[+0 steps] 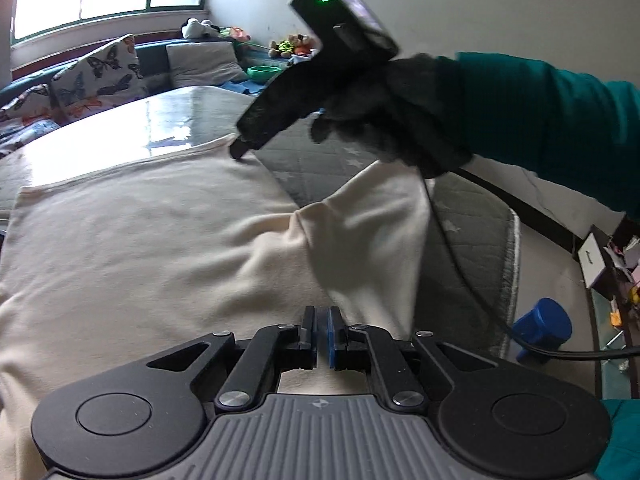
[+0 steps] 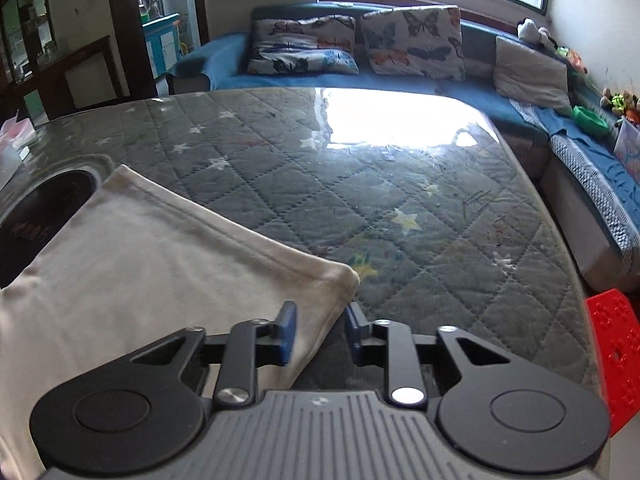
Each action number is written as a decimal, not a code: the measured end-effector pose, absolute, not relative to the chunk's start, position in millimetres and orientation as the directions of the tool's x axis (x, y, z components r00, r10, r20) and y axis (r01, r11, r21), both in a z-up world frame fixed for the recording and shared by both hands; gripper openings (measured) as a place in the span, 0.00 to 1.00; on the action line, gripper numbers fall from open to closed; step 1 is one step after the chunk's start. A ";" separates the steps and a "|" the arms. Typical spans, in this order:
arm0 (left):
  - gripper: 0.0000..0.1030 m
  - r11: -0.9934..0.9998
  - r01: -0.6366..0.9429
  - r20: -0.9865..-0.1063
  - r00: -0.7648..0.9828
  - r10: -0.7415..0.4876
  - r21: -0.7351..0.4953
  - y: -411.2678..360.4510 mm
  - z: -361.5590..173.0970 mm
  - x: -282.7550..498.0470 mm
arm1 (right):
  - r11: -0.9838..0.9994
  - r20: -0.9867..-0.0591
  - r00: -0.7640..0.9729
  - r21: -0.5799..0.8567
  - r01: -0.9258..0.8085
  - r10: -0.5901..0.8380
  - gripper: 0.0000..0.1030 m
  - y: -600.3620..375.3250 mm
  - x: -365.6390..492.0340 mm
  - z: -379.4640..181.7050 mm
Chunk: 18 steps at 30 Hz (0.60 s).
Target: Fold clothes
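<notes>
The cream garment (image 1: 140, 240) lies spread on the quilted desk (image 2: 400, 200), no fold finished. Left tool (image 1: 322, 332) is pinched closed at its near edge, apparently gripping cloth; right tool (image 2: 320, 332) straddles a corner, parted, not yet clamping.

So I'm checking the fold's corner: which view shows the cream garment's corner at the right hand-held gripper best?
The right wrist view: the cream cloth garment's corner lies clearly between the open blue pads. The left wrist view shows that right hand-held gripper at it from farther off.
</notes>
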State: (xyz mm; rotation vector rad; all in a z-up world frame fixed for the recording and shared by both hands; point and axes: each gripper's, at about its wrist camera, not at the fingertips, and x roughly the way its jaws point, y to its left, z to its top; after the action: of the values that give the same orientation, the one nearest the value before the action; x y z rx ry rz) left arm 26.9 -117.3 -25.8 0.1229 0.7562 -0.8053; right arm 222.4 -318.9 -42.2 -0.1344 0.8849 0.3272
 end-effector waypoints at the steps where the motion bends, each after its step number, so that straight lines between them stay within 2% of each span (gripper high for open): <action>1: 0.06 0.696 0.695 -0.653 0.443 -0.614 -0.183 -117.3 -26.1 27.1 | 0.943 -0.780 0.583 0.028 -0.331 0.227 0.15 -319.2 226.5 -43.9; 4: 0.06 0.681 0.703 -0.648 0.426 -0.632 -0.202 -117.8 -27.0 27.9 | 0.945 -0.776 0.590 0.025 -0.326 0.224 0.07 -315.5 236.9 -46.7; 6: 0.06 0.675 0.706 -0.645 0.417 -0.640 -0.214 -118.6 -27.6 28.9 | 0.945 -0.774 0.595 0.013 -0.328 0.217 0.06 -311.0 245.2 -48.2; 18: 0.07 0.697 0.666 -0.629 0.430 -0.648 -0.264 -114.6 -28.6 45.5 | 0.933 -0.769 0.614 -0.067 -0.354 0.178 0.06 -285.8 283.5 -52.3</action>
State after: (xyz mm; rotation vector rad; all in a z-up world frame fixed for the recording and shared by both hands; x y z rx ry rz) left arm 45.5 -114.6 -28.6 0.0264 0.7725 -0.8203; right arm 283.5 -285.8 -52.3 -0.2211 0.8577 0.3098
